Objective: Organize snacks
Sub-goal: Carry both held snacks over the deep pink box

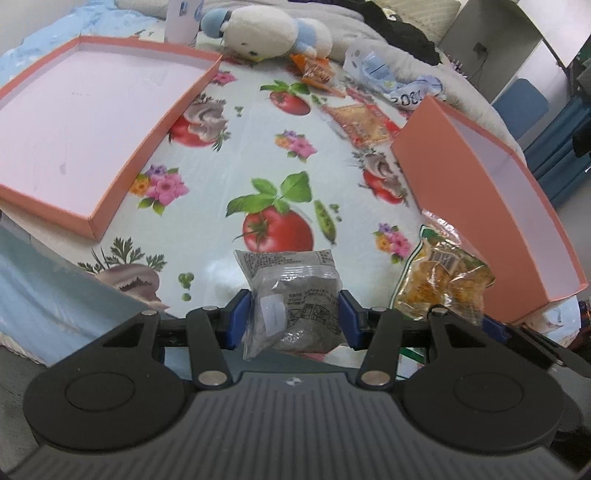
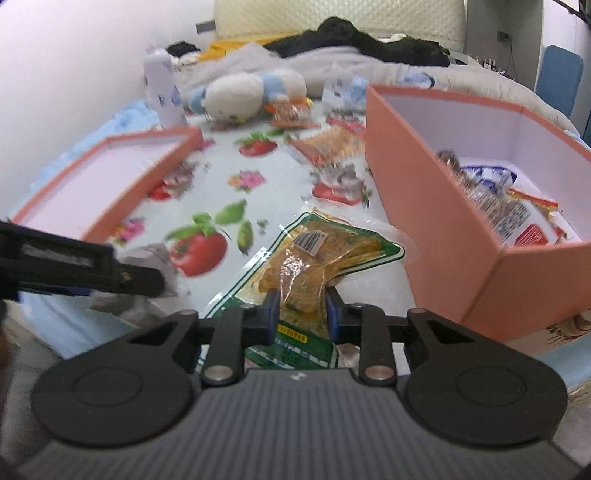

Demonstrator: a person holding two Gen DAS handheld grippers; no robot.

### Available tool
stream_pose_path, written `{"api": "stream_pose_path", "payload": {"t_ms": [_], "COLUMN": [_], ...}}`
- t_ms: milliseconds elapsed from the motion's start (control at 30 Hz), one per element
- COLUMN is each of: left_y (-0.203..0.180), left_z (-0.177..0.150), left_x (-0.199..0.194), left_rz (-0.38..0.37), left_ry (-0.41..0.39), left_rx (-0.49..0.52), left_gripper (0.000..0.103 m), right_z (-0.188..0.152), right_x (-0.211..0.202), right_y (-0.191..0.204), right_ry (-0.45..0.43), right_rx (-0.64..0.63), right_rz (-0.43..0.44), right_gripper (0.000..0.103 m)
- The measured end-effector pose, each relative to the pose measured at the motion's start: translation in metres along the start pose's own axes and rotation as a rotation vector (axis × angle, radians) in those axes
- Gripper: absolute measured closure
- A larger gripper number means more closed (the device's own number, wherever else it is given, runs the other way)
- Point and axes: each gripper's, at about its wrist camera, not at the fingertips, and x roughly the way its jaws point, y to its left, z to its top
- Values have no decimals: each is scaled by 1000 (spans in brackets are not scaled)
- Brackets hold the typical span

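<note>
My left gripper (image 1: 294, 314) is shut on a grey snack packet (image 1: 295, 295) and holds it over the flowered cloth (image 1: 229, 155). My right gripper (image 2: 300, 314) is shut on a green-edged packet of yellow snacks (image 2: 314, 258), also in the left wrist view (image 1: 439, 280). The deep pink box (image 2: 436, 221) stands to the right with several snack packets (image 2: 517, 218) inside; it also shows in the left wrist view (image 1: 461, 177). The shallow pink lid (image 1: 85, 125) lies at the left. An orange packet (image 1: 365, 122) and a small orange packet (image 1: 314, 72) lie further back.
A plush toy (image 1: 266, 31) and a white bottle (image 2: 162, 88) stand at the far end of the cloth. A clear bag (image 1: 391, 77) lies beside the box. Grey bedding and dark clothes are behind. The left gripper's arm (image 2: 74, 266) crosses the right wrist view at the left.
</note>
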Motion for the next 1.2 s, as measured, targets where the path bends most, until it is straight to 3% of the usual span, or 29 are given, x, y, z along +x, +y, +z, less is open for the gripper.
{"api": "stream_pose_path", "payload": {"t_ms": [400, 767, 1200], "left_y": [-43, -102, -194], "left_z": [6, 25, 80], "left_x": [-46, -75, -47], "left_rz": [-66, -166, -266], "left_ry": [-35, -87, -102], "left_rx": [66, 159, 281], "left_gripper": [47, 47, 47], "right_z": [21, 39, 76], "right_x": [-73, -125, -115], "right_y": [-18, -59, -143], "right_ry": [-54, -136, -181], "right_rx": [58, 100, 159], "right_rz": [39, -9, -128], "right_gripper": [74, 74, 74]}}
